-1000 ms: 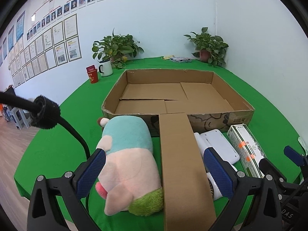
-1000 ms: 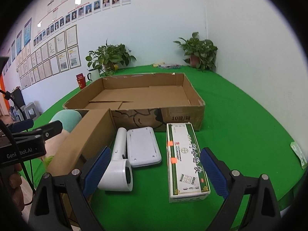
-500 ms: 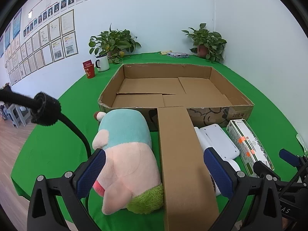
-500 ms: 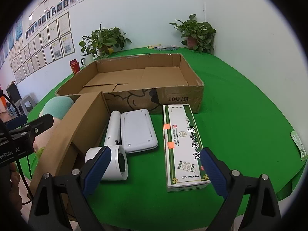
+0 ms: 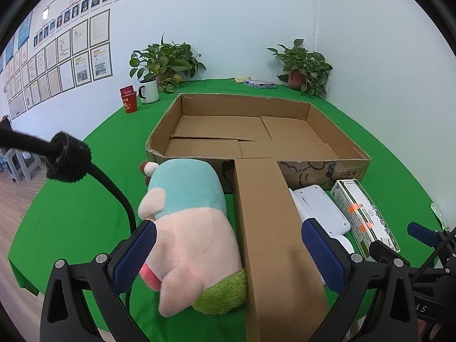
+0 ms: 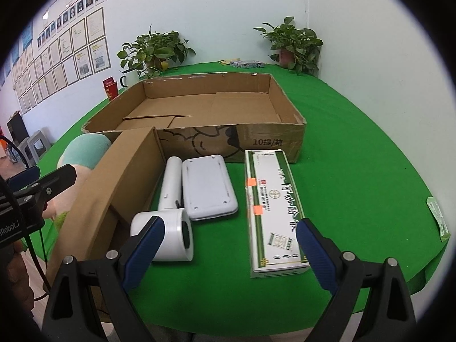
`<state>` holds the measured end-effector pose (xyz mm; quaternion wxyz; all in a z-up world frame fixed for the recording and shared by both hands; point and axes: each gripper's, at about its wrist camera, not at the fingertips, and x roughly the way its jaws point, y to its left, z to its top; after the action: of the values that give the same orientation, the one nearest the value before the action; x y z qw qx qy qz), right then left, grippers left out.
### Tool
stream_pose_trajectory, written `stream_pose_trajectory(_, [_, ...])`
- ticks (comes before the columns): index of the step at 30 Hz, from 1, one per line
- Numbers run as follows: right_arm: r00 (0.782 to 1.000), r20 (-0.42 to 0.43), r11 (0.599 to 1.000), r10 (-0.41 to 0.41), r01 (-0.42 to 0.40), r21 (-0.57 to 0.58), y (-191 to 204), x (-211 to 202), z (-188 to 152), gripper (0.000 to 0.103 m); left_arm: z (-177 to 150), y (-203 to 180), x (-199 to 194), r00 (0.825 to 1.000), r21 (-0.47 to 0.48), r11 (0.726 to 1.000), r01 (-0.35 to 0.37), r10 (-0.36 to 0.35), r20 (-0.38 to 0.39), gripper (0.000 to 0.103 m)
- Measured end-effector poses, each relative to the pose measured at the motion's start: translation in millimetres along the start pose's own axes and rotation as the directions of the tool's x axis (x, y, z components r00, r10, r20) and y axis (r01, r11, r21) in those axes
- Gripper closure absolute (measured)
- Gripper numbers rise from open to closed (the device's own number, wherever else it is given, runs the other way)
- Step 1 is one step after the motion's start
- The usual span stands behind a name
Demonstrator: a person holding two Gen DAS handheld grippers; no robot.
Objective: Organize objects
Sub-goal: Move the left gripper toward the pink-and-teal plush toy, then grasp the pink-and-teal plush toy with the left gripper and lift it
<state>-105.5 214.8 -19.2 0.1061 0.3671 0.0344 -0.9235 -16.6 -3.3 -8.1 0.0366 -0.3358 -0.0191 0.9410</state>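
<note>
A wide, shallow cardboard box (image 5: 256, 131) (image 6: 199, 108) lies on the green table with nothing in it. In front of it sit a pink and teal plush toy (image 5: 188, 228) (image 6: 85, 151), a long cardboard flap (image 5: 270, 242) (image 6: 114, 188), a white hair dryer (image 6: 171, 216), a white flat device (image 6: 208, 188) (image 5: 319, 208) and a green-striped medicine box (image 6: 273, 208) (image 5: 364, 213). My left gripper (image 5: 228, 253) is open above the plush and flap. My right gripper (image 6: 225, 245) is open near the dryer and medicine box, holding nothing.
Two potted plants (image 5: 165, 59) (image 5: 302, 68), a white mug (image 5: 148, 91), a red cup (image 5: 128, 99) and a small packet (image 5: 259, 83) stand at the table's far side. A black cable (image 5: 68, 156) hangs at left. A small green sachet (image 6: 436, 216) lies near the right edge.
Both grippers have pulled back and risen slightly, so the table objects sit a little farther away. Nothing was grasped or moved.
</note>
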Motion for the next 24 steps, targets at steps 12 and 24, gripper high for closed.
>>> stream_pose_trajectory(12, [0.981,0.095,0.976,0.17,-0.154,-0.155,37.6,-36.2,17.7,0.009,-6.8,60.9,-7.7,1.0,-0.147,0.989,-0.014,0.01,-0.024,0.003])
stream_pose_trajectory(24, [0.831,0.158,0.831,0.534,-0.48,-0.282,81.6,-48.8,58.1,0.009,-28.9,81.9,36.3,0.972,-0.273,0.95,0.151,-0.193,-0.132,0.016])
